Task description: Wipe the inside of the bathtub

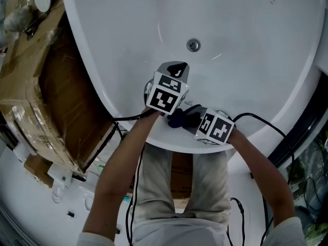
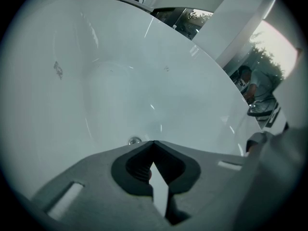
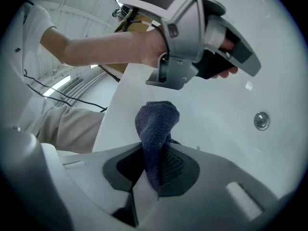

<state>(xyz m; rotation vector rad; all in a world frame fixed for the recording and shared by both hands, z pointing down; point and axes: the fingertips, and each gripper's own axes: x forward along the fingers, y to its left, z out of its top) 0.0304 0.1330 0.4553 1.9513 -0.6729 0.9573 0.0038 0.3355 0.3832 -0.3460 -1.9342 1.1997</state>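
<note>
The right gripper [image 3: 152,153] is clamping a likely soft, floppy cloth [image 3: 156,121] by its fold; the left gripper [image 2: 153,147] beside it is hanging closed, empty.

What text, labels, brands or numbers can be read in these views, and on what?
None can be read.
Left marker cube, right marker cube: black-and-white squares only, no letters.
Small grey mark on the bathtub wall: too blurred to read.
Cardboard box: no legible print.
The cloth: no label visible.
</note>
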